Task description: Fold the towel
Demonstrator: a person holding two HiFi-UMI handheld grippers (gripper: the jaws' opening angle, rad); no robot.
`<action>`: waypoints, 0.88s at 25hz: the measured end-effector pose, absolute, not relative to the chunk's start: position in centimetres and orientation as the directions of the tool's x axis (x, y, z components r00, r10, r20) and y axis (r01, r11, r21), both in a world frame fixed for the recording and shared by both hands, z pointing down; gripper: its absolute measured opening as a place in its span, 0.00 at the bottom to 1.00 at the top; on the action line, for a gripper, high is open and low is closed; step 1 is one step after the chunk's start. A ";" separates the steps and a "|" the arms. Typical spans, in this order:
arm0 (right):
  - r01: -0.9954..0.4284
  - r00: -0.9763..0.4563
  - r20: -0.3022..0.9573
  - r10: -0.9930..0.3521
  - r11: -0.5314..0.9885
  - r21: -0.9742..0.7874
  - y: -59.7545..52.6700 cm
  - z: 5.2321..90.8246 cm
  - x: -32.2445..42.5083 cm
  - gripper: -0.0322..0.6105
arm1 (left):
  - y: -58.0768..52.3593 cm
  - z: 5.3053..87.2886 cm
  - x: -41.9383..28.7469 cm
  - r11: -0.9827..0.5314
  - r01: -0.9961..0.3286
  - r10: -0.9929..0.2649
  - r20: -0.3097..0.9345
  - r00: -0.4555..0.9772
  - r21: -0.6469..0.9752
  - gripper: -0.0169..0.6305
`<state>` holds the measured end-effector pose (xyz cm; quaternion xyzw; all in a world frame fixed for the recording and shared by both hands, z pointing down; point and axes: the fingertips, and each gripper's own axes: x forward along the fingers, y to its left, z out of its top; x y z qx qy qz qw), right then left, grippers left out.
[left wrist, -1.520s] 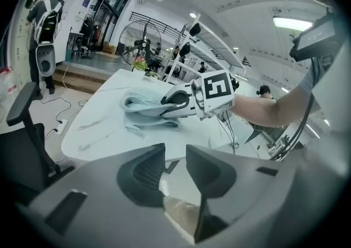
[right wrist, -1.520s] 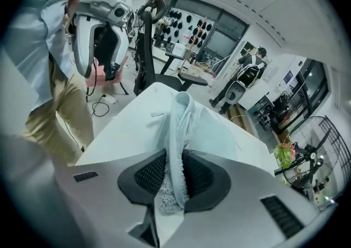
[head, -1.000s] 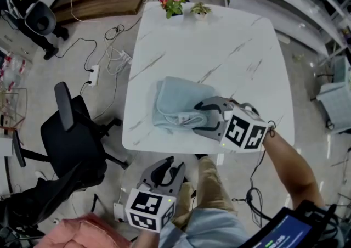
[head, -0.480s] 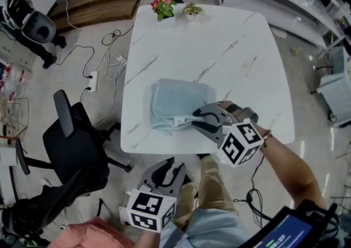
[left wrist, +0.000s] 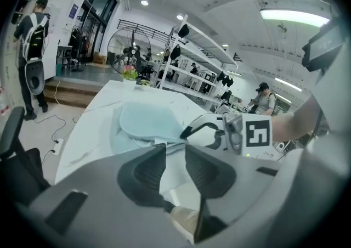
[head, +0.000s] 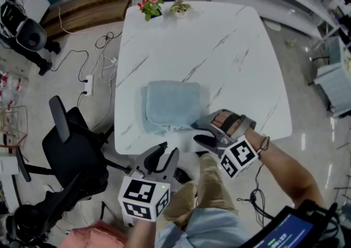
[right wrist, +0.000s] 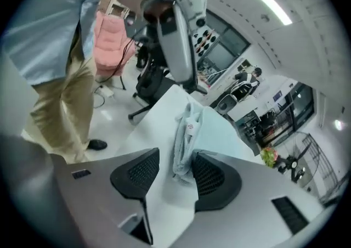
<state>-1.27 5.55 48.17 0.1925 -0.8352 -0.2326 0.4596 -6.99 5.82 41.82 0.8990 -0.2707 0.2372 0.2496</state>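
Fingers: right gripper (head: 198, 133) just opened, towel (head: 173, 104) edge between; left gripper (head: 168, 151) apart, empty | towel folded square

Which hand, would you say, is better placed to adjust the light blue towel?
Probably right: the right claw, just opening, straddles the light blue towel's edge; the left claw hangs empty, farther back.

No words, numbers or brand names legible anywhere, small white tag (right wrist: 190, 126) on the towel (head: 173, 104) bearing a round red mark too small to read, blue screen (head: 285, 233) with pale lines too blurred to read
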 end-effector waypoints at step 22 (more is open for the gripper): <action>-0.563 -0.481 0.723 -0.496 0.807 0.179 5.0 49.9 -0.1 0.08 | -0.4 47.6 -6.0 -0.780 -0.599 -0.350 0.668 0.657 0.181 0.15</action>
